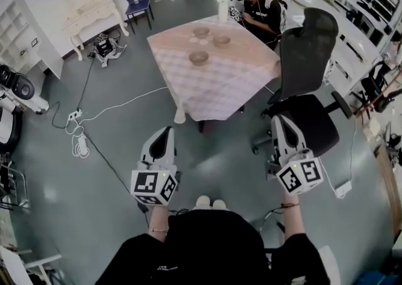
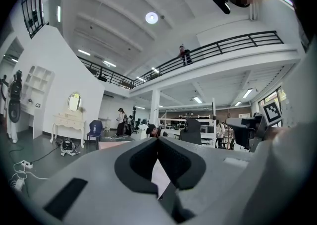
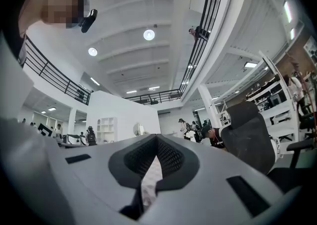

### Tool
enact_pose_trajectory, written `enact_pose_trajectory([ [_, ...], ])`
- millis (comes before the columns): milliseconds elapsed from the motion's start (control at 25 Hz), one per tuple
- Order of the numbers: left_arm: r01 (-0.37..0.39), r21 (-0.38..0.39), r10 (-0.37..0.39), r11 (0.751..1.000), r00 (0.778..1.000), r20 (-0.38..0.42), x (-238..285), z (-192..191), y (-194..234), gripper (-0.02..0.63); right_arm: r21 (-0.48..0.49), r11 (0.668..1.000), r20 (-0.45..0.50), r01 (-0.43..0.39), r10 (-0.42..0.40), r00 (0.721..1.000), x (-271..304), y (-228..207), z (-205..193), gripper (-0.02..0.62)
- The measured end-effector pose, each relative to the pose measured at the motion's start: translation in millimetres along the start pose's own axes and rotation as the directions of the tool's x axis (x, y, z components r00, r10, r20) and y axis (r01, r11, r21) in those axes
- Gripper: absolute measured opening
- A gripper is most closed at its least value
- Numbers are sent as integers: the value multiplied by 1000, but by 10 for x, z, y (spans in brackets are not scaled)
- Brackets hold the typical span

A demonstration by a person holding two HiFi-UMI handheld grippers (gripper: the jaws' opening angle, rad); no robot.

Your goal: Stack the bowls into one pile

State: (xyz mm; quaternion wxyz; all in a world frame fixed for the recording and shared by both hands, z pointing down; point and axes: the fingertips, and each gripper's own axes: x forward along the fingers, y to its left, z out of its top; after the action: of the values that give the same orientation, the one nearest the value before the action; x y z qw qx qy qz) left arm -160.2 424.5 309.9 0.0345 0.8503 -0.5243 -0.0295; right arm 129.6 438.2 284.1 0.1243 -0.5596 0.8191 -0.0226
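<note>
Three brown bowls stand apart on a table with a pink checked cloth (image 1: 220, 89): one at the back (image 1: 201, 31), one to its right (image 1: 221, 41), one nearer me (image 1: 198, 58). I stand well short of the table. My left gripper (image 1: 164, 132) and right gripper (image 1: 279, 119) are held close to my body over the grey floor, both pointing toward the table. In the left gripper view the left gripper (image 2: 157, 140) has its jaws shut with nothing between them. The right gripper (image 3: 156, 139) looks the same in its own view. The bowls are too far off to make out there.
A white vase of flowers (image 1: 221, 2) stands at the table's far edge, where a person (image 1: 259, 10) sits. A black office chair (image 1: 308, 83) stands right of the table, just ahead of my right gripper. Cables and a power strip (image 1: 80, 133) lie on the floor at left.
</note>
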Motion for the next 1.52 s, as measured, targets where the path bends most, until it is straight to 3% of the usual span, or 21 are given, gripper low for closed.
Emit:
enact_pose_trajectory([
  [680,-22,-28,21,999,999,-38,590,-236,4,-3,42,999,-26,3,-2,1000,426,-484,-205,-8],
  [1160,-15,-97,9,995,998,-63,1597,-486,448,-3,50,999,-88,-4,8,996,1504,-840,-512,-8],
  [1520,-36,-105,27,994,996,-84,2196,-486,909,-3,74,997,-116,-27,35,993,2377,-977,-690,-8],
])
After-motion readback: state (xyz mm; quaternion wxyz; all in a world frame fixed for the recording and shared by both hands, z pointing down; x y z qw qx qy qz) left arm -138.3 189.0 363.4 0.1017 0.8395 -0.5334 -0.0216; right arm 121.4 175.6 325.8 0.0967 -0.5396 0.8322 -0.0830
